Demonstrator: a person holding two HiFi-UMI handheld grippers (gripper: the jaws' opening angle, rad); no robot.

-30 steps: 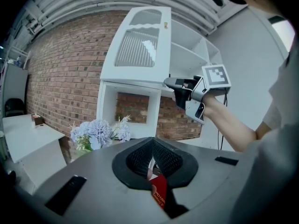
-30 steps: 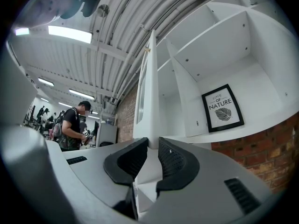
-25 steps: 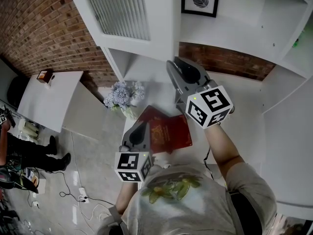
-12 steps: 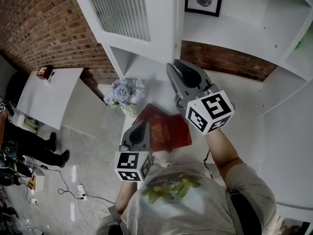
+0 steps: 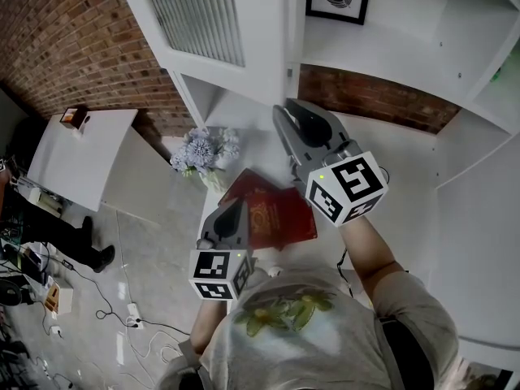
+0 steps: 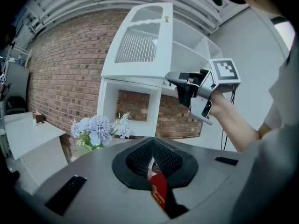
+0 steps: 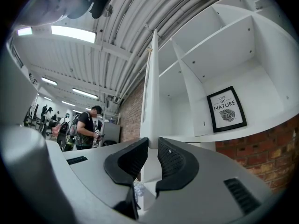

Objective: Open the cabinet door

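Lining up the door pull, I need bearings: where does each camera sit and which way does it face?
Head view: on the person's head, looking steeply down on door, shelves, book; shows left gripper, right gripper, right forearm.
Left gripper view: on that gripper, facing the door's front and flowers; shows own jaws, right gripper.
Right gripper view: on that gripper, tilted up along the door's edge towards the picture; shows own jaws.
Shared: door in all three; flowers in head and left views.
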